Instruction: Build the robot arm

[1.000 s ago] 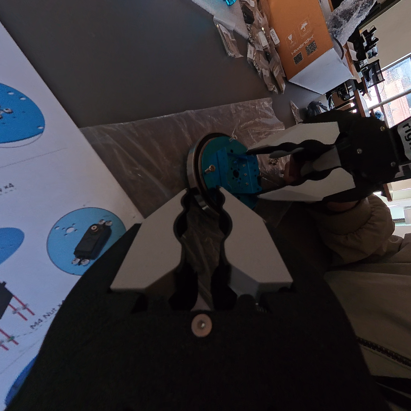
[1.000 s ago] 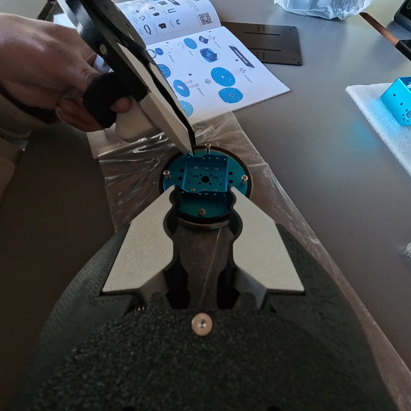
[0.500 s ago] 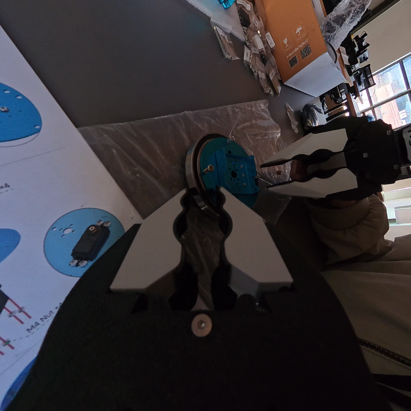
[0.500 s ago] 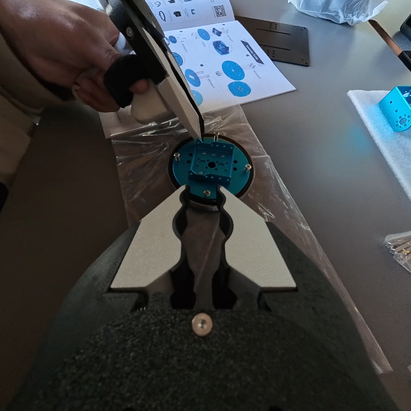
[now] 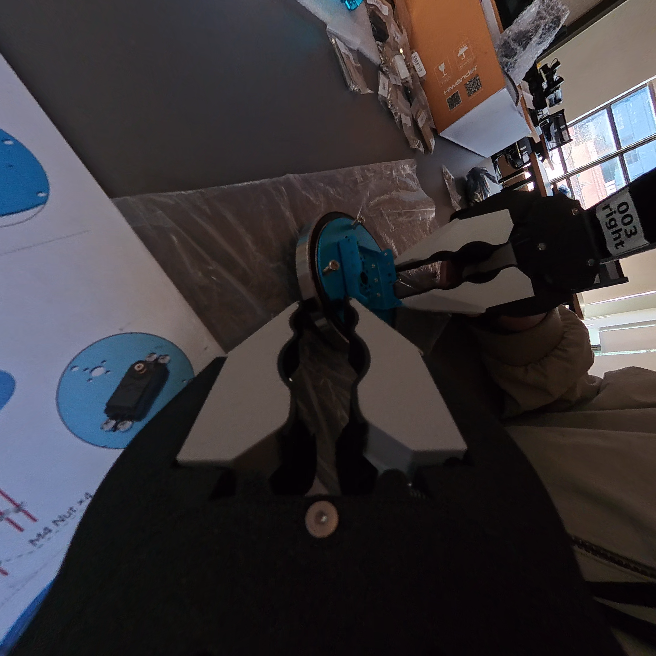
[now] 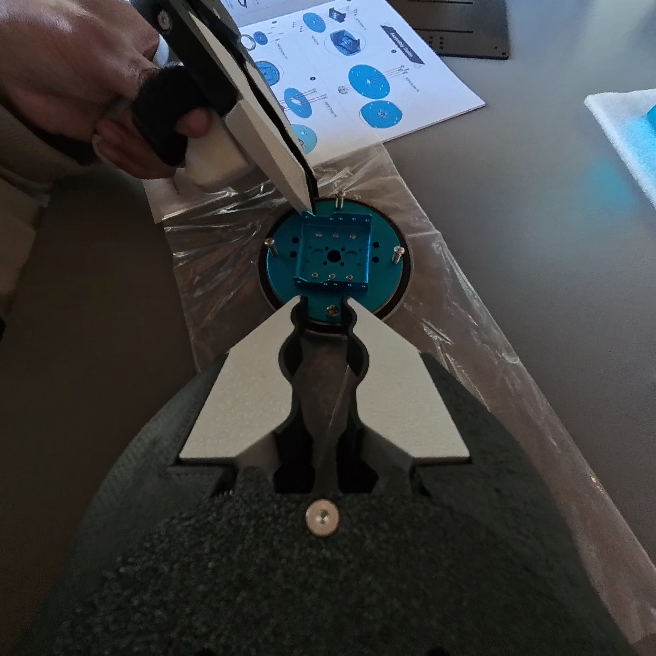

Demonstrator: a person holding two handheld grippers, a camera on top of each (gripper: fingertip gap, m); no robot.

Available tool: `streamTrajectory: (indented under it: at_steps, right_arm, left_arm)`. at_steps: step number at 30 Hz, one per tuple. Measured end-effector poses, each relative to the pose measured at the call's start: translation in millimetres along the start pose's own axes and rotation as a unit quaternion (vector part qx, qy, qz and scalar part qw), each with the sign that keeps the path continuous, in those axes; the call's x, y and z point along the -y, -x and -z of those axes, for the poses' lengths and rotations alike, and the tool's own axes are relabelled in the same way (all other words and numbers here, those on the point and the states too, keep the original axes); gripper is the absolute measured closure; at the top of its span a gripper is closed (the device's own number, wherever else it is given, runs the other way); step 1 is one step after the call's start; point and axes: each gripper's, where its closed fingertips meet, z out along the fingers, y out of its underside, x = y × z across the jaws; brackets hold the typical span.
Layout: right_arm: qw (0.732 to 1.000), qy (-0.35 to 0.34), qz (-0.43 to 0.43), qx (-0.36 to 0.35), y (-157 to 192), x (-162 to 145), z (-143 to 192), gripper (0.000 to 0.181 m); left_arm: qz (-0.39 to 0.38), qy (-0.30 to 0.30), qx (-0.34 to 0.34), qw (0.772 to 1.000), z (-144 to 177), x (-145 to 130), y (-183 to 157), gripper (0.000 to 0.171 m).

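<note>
A blue round disc [image 6: 385,248] in a metal ring lies on a clear plastic bag [image 6: 443,301]. A blue square bracket [image 6: 333,255] sits on its middle and several small screws [image 6: 397,253] stand up near its edge. My left gripper [image 5: 328,305] is shut on the ring's rim [image 5: 303,259]. In the right wrist view it [image 6: 308,209] comes down onto the disc's far left edge. My right gripper [image 6: 323,301] is open with a narrow gap, its tips at the disc's near edge on either side of a screw [image 6: 332,310]. In the left wrist view its tips [image 5: 399,280] are right by the bracket [image 5: 369,277].
An open assembly manual [image 6: 355,71] lies beyond the bag on the grey table. Behind it lies a black plate [image 6: 461,28], and a white foam pad [image 6: 628,124] lies at the right. An orange box [image 5: 458,60] and small parts bags [image 5: 401,71] lie farther off. A hand [image 6: 71,88] holds the left gripper. The gap from one gripper's tips to the other's is roughly 6 cm.
My right gripper narrowed its jaws and drew back from around the bracket, then came in again to the disc's near edge. The bracket turned a little. My left gripper kept its hold.
</note>
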Motion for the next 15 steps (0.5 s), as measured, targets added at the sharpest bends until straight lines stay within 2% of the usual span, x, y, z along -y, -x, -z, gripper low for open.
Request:
streamTrajectory:
  at_steps: [9,15]
  right_arm:
    - [1.000,-0.010,0.015,-0.007,-0.2,5.9,7.6,0.164]
    - [1.000,0.006,0.028,-0.013,-2.1,-1.6,13.0,0.169]
  left_arm:
    - [-0.002,0.006,0.003,1.000,-1.1,-0.7,0.0,0.150]
    - [-0.002,0.007,0.004,1.000,-1.6,-0.7,0.3,0.150]
